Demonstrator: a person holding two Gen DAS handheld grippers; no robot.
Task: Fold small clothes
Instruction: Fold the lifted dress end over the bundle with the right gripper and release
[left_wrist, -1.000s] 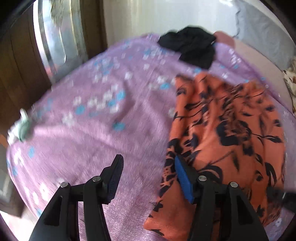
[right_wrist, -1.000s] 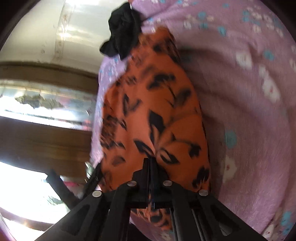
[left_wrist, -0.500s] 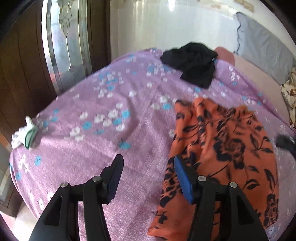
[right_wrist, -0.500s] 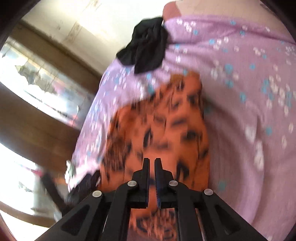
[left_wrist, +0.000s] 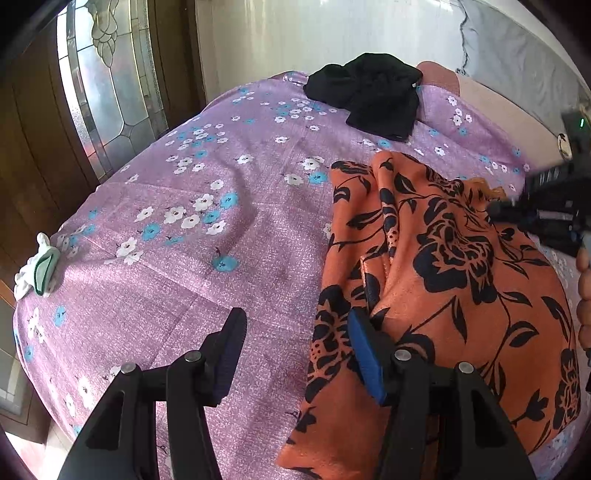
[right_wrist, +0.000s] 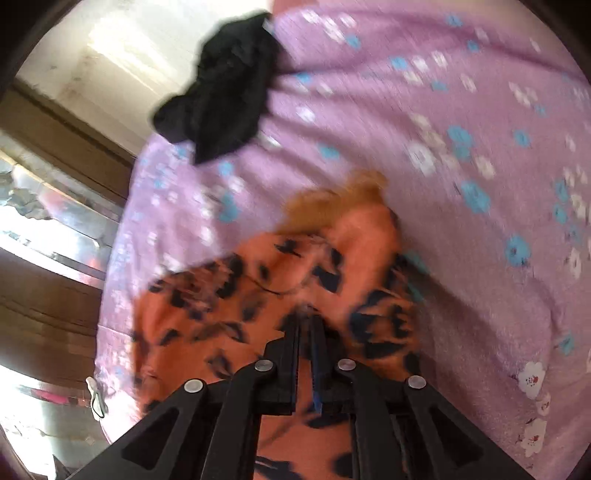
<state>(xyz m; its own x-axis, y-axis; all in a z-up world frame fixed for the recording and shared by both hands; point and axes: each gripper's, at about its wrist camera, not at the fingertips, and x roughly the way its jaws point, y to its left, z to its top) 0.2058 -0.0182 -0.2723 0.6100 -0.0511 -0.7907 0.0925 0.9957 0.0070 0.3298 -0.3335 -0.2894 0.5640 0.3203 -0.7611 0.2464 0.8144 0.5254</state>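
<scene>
No readable writing or brand on anything in either view; no containers in sight.

My left gripper (left_wrist: 295, 332) has its fingers spread wide, nothing between them. It hangs over the purple flowered bedsheet (left_wrist: 207, 229), with the right-hand finger (left_wrist: 364, 354) over the near left edge of the orange cloth with black flowers (left_wrist: 443, 280).

The orange cloth lies on the bed, rumpled, a long fold running along its left part and a frayed edge at its far end. It sits toward the right of the left wrist view.

My right gripper (right_wrist: 304, 325) has its fingers drawn narrow, a thin gap showing between the pads. The tips are down at the orange cloth (right_wrist: 229, 317), but the picture is blurred and I cannot tell whether fabric is pinched between them. From the left wrist view the right gripper (left_wrist: 554, 210) is at the far right edge of the cloth, also blurred.

A black garment (left_wrist: 373, 96) lies bunched at the far end of the bed, well apart from the orange cloth. A small white and green bundle (left_wrist: 38, 267) sits at the left edge of the bed.
</scene>
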